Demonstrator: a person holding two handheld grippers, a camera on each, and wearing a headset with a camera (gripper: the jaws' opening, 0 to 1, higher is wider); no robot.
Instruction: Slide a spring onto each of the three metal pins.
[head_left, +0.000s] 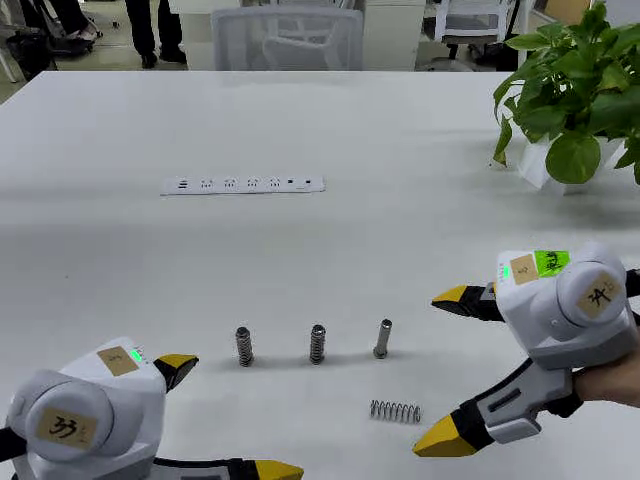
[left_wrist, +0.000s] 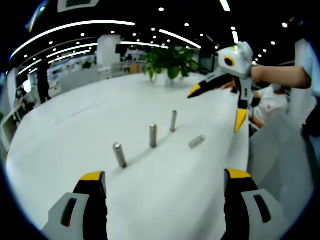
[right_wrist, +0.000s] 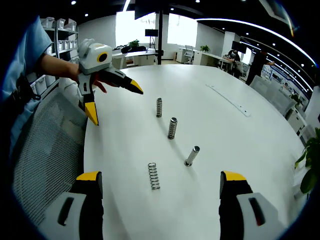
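On the white table (head_left: 300, 120) | left pin (head_left: 244, 346) and middle pin (head_left: 318, 343) wear springs, right pin (head_left: 383, 338) bare | loose spring (head_left: 396, 411) lies flat near it, probably staged for pickup | right gripper (head_left: 443, 368) beside it, jaws spread, empty | left gripper (head_left: 228, 415) likewise spread, standing clear

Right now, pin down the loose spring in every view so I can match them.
Head view: spring lies flat, low and right of centre, just below the bare pin.
Left gripper view: spring right of centre, down-right of the bare pin.
Right gripper view: spring low centre, down-left of the bare pin.
Shared landmark: the bare pin, at one end of the row of three.
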